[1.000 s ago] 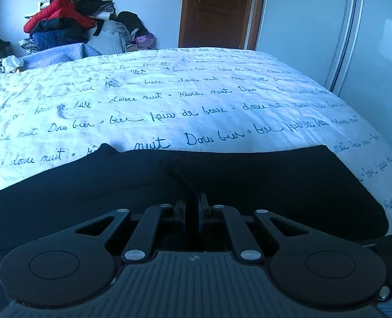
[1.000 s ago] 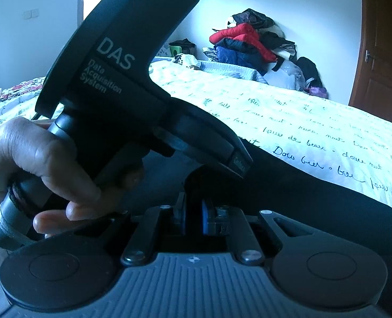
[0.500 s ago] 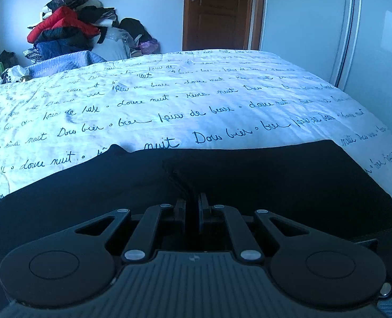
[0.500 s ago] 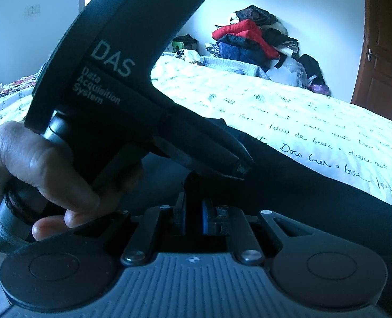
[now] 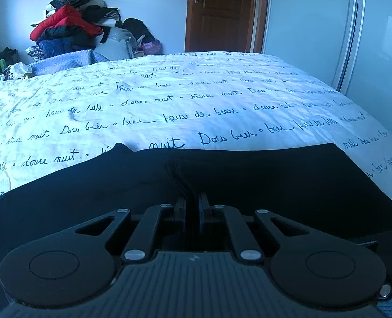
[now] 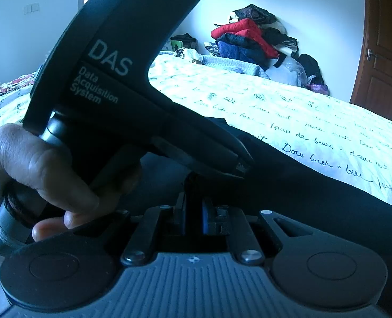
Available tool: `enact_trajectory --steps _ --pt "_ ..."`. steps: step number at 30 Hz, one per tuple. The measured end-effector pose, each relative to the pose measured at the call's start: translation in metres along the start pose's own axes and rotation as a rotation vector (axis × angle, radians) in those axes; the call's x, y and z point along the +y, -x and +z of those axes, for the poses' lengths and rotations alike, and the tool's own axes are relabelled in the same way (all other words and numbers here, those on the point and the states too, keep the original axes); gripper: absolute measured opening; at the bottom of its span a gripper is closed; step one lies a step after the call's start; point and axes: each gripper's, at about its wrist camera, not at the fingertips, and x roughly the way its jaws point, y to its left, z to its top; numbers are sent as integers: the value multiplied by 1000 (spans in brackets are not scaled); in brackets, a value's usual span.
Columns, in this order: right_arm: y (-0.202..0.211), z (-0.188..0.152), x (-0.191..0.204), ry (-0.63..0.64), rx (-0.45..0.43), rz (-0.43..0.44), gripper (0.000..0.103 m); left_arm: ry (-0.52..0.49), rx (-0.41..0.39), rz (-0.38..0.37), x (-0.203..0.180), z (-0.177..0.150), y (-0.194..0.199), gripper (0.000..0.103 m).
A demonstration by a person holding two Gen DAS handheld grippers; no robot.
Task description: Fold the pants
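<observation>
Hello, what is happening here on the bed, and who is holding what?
A person is folding black pants on a bed with a handheld gripper in each hand. The left gripper is shut on a bunched ridge of the fabric. The right gripper is shut on the pants too, close beside the left one, whose body and the person's left hand fill much of its view. The pants lie spread across the near edge of the bed.

the left gripper (image 6: 238, 168) body hides much of the black pants (image 6: 315, 185) in the right wrist view, and both views crop the pants' near edge.
</observation>
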Motion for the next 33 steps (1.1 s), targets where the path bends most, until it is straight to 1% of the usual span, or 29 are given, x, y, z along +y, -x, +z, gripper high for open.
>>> enact_trajectory --steps 4,6,7,11,12,14,15,16,17,19,20,22,24,25,26,27,28,30,32,33 --pt "-3 -2 -1 -1 5 -1 11 15 4 -9 3 -3 -4 15" --pt "-3 -2 -1 -2 8 -1 11 23 -2 -4 5 -4 -4 21" --pt "-4 -2 -1 -1 6 -2 11 25 -4 5 5 -4 -3 21" --pt "-5 -3 -3 -4 11 -2 11 45 8 1 8 -2 -2 22" --pt "-4 -2 -3 -8 11 -3 12 44 7 8 9 -1 1 26" --pt "-2 -1 -4 -16 12 -2 14 45 -8 59 14 1 9 32" --pt "0 0 -4 -22 14 -2 17 43 -16 107 18 1 15 38" --pt "2 0 -4 -23 14 -3 24 43 -24 152 23 1 19 42" --pt "5 1 -3 -23 12 -4 28 47 -29 198 29 0 24 50" --pt "14 3 -1 -21 -6 4 38 75 -19 260 46 -4 33 55" --pt "17 5 -1 -29 -16 16 41 96 -5 276 55 -6 36 55" --pt "21 8 -2 -55 -30 45 57 151 30 297 73 -12 43 55" --pt "17 9 -5 -99 -12 76 66 196 54 313 89 -20 49 55" --pt "12 8 -6 -118 18 97 67 213 56 322 95 -24 54 55" --pt "3 7 -8 -141 72 123 67 227 55 332 100 -29 60 55" --pt "0 5 -8 -156 92 119 67 241 51 339 105 -33 67 55" --pt "1 4 -7 -157 79 103 67 258 40 343 110 -38 76 56" --pt "10 8 -2 -152 40 101 67 292 21 350 121 -44 88 62" --pt "15 14 0 -157 2 108 67 307 40 359 129 -47 89 64" --pt "11 15 1 -154 9 112 68 292 63 351 131 -50 86 65"
